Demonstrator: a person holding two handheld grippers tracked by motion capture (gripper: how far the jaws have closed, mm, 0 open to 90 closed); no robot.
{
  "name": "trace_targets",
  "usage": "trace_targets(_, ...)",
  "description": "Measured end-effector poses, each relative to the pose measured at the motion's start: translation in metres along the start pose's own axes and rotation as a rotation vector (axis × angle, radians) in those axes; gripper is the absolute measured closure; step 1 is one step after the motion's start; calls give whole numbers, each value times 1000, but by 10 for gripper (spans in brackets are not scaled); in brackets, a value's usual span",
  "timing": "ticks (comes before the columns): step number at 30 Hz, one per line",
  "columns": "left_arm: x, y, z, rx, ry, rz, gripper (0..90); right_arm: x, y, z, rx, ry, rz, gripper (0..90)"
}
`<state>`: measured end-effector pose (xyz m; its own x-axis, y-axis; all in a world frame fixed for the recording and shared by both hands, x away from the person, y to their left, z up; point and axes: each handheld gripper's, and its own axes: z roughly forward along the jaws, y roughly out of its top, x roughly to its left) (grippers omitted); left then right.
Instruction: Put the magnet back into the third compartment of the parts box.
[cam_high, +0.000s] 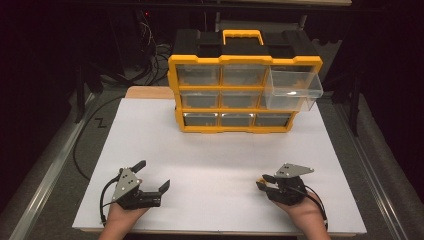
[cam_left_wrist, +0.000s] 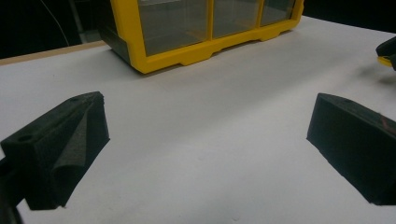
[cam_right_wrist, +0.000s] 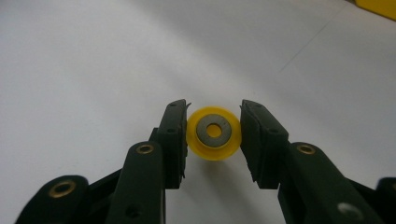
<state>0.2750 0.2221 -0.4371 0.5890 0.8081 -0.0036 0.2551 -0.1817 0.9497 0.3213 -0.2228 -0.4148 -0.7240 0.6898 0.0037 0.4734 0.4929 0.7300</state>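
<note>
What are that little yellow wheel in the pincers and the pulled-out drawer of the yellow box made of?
The yellow wheel looks like glossy moulded plastic, with a dull grey ring, probably metal, around its centre hole. The right gripper clamps it between black jaws that look like soft foam or rubber. The pulled-out drawer seems clear, shiny plastic: you can see through its walls. The organiser frame looks like hard yellow plastic.

Between my matt black foam pads (cam_right_wrist: 173, 140) sits a glossy yellow plastic wheel (cam_right_wrist: 214, 133) with a dull grey metal hub. The white board (cam_high: 220, 160) looks smooth, matt; the organizer's (cam_high: 240, 92) drawers clear, shiny plastic.
</note>
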Motion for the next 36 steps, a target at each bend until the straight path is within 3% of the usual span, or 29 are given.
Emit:
trace_targets(6, -1, 1, 1, -8, -10, 6, 1, 3, 2, -4, 78, -9, -21, 651)
trace_targets(36, -3, 2, 3, -4, -11, 25, 1, -5, 18, -4, 279, 34, -107, 651)
